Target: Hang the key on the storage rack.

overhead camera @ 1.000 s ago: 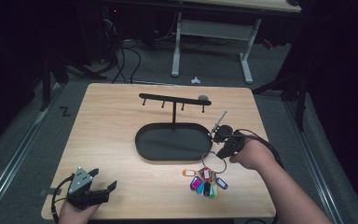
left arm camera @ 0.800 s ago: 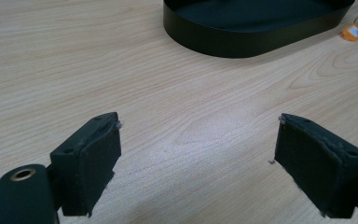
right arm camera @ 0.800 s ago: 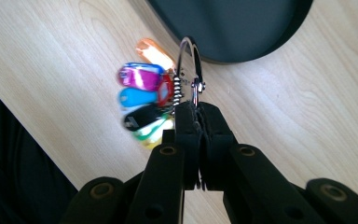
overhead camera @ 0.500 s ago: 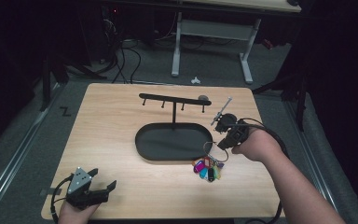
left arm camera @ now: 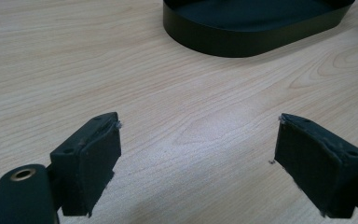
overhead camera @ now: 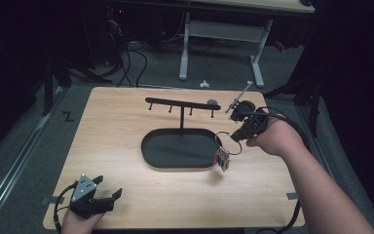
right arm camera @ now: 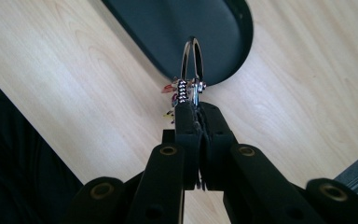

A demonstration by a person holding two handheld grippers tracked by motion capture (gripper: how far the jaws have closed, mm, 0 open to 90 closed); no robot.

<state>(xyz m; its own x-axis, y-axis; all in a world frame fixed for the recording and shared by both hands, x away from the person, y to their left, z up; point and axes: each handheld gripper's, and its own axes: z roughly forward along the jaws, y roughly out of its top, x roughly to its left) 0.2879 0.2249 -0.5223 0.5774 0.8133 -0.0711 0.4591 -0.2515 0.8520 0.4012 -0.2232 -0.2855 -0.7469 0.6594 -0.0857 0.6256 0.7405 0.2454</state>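
- Now my right gripper (overhead camera: 237, 130), clenched on the key ring (overhead camera: 227, 143), has lifted its coloured tags (overhead camera: 222, 160) off the table (overhead camera: 117, 122), beside the black tray (overhead camera: 148, 146).
- Next, probably, the hook stand (overhead camera: 181, 104).
- Meanwhile my left gripper (overhead camera: 108, 200) rests released.

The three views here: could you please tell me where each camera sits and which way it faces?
High view: above the person's side, looking forward and down on the table; both forearms, left hand-held gripper, right hand-held gripper.
Left gripper view: rides that gripper, low over the wood, between open jaws toward the black tray.
Right gripper view: looks down along shut jaws clamping the key ring.
All three show the tray.
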